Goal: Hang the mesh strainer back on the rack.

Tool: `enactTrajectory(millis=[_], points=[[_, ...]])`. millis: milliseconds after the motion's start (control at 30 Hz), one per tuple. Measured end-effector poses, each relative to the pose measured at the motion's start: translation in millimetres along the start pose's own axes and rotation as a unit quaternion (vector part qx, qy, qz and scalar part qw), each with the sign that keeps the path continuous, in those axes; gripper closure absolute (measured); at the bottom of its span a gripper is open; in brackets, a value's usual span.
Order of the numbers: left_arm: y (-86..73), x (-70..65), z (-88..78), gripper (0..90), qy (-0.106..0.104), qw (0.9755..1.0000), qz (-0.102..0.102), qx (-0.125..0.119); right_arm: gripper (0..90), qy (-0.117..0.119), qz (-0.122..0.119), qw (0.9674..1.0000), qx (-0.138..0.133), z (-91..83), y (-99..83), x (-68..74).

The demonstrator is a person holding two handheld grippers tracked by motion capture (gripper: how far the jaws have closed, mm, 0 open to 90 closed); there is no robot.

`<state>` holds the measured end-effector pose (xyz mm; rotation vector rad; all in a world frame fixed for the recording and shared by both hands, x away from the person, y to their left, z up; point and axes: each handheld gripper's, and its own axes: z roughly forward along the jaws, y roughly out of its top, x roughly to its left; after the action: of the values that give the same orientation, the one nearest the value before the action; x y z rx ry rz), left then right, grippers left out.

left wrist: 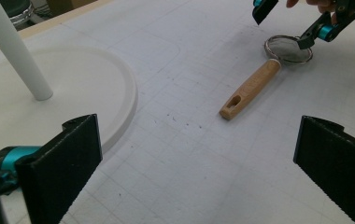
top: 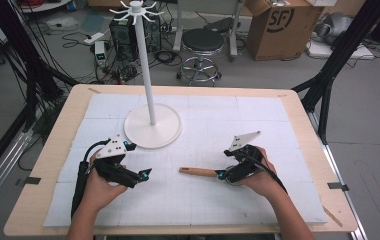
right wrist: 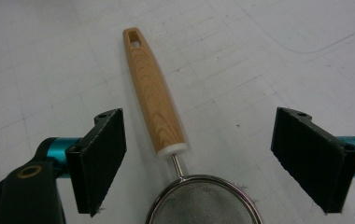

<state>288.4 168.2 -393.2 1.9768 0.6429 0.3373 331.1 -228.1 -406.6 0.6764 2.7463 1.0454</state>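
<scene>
Strainer: small mesh strainer [right wrist: 203, 205] with wooden handle [right wrist: 152, 88], lying flat on the white mat [top: 203, 200], centre-right of the high view; handle points toward frame left.
Handling: judged light and stiff; mesh bowl thin, would dent if squeezed; wire neck is thin, poor place to grip.
Grip point: wooden handle near the white ferrule; wood is round, tapered and smooth, so it may roll between flat pads.
Hang slot: slot at the handle's far end, upper left of the right gripper view.
Right gripper: right gripper [right wrist: 199, 158] jaws apart, straddling ferrule and neck, pads touching nothing; mesh bowl at bottom centre of its view.
Left gripper: left gripper [left wrist: 194, 163] jaws wide apart, nothing between them; strainer well ahead, upper right of its view.
Stand: white hook stand [top: 150, 75] upper centre, well apart from strainer.
</scene>
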Motion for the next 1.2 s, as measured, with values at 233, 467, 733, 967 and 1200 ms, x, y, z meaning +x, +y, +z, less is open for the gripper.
enactTrajectory(millis=[233, 467, 733, 967, 1200], points=[[-0.5, -0.4, 0.9, 1.6, -0.002, 1.0000, 0.000, 0.001, 27.2, 0.022, -0.021, 0.9988, 0.037, 8.7, 14.8, 1.5], [-1.1, 0.7, -2.2, 1.7, 0.002, 1.0000, 0.000, -0.002, 31.9, 0.035, -0.036, 0.9955, 0.080, 22.5, 21.8, 4.2], [-0.3, -0.1, -2.7, 1.6, 0.000, 1.0000, 0.003, -0.003, 39.7, 0.048, -0.042, 0.9897, 0.128, 35.8, 23.0, 5.5], [-0.6, -0.5, -1.0, 1.7, -0.002, 1.0000, 0.004, -0.002, 46.3, 0.048, -0.043, 0.9859, 0.154, 41.9, 24.2, 8.2], [-0.8, -0.2, -1.8, 1.7, -0.001, 1.0000, 0.003, -0.002, 59.6, 0.038, -0.047, 0.9853, 0.160, 41.7, 24.0, 8.4]])
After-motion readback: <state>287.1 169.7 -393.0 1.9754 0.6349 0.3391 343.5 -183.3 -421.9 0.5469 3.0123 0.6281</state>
